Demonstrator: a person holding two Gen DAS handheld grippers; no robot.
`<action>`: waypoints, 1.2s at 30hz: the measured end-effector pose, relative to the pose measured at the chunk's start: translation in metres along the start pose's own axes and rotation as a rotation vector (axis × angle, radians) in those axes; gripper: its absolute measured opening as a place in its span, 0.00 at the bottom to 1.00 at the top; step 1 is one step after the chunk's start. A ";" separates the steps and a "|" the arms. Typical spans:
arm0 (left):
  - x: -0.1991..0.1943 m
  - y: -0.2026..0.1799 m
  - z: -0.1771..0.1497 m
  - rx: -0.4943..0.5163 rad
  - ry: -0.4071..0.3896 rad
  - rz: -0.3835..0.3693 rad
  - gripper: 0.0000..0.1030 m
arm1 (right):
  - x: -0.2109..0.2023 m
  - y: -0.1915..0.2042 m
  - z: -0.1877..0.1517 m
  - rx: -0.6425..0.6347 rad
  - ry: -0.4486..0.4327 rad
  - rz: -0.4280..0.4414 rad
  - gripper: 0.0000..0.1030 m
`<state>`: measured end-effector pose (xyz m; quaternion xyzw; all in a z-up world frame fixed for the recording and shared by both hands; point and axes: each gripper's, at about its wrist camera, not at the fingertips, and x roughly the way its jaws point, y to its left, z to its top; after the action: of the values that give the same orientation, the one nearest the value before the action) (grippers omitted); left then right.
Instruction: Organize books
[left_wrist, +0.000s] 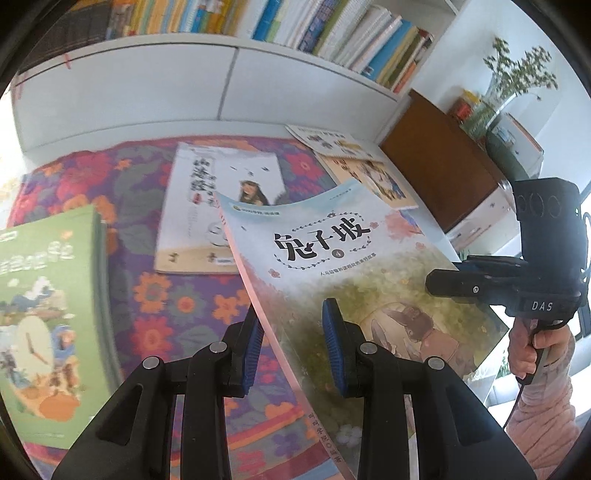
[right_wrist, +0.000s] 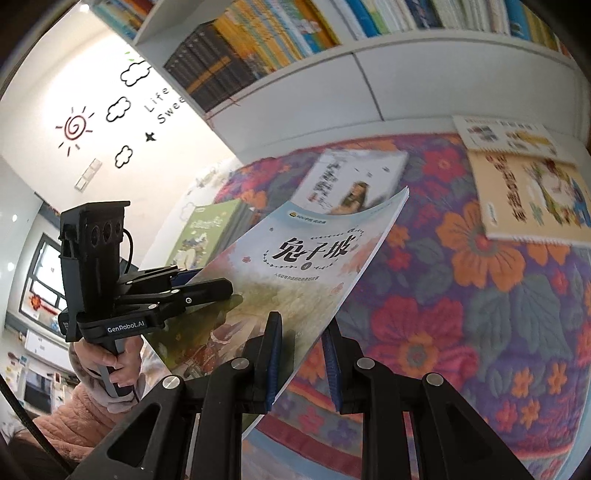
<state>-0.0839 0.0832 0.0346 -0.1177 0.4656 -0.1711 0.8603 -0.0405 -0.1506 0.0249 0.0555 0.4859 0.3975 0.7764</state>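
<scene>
Above the flowered quilt (right_wrist: 461, 314), the left gripper (left_wrist: 293, 341) and right gripper (right_wrist: 301, 354) each pinch an opposite side edge of the thin book (left_wrist: 351, 277) (it sags otherwise), carrying it clear of the others, probably shelfward.

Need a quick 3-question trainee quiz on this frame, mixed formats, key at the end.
1. True or false: the rabbit book is lying flat on the flowered blanket.
2. Which grippers are shut on the rabbit book? A) left gripper only B) right gripper only C) both
3. Fill in: the book standing upright at the left in the left wrist view has a ____ cover.

Key
1. False: it is held up off the blanket, its cover bent.
2. C: each set of jaws grips one side edge of the book.
3. Green: the green book.
</scene>
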 end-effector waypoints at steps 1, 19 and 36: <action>-0.004 0.004 0.001 -0.005 -0.006 0.003 0.27 | 0.002 0.005 0.002 -0.013 -0.006 0.002 0.21; -0.102 0.126 -0.008 -0.122 -0.168 0.248 0.27 | 0.097 0.129 0.055 -0.277 -0.073 0.091 0.21; -0.078 0.222 -0.048 -0.272 -0.120 0.277 0.27 | 0.207 0.168 0.046 -0.328 -0.014 0.059 0.21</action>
<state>-0.1230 0.3154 -0.0117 -0.1775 0.4440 0.0206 0.8780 -0.0544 0.1160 -0.0194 -0.0551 0.4072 0.4936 0.7665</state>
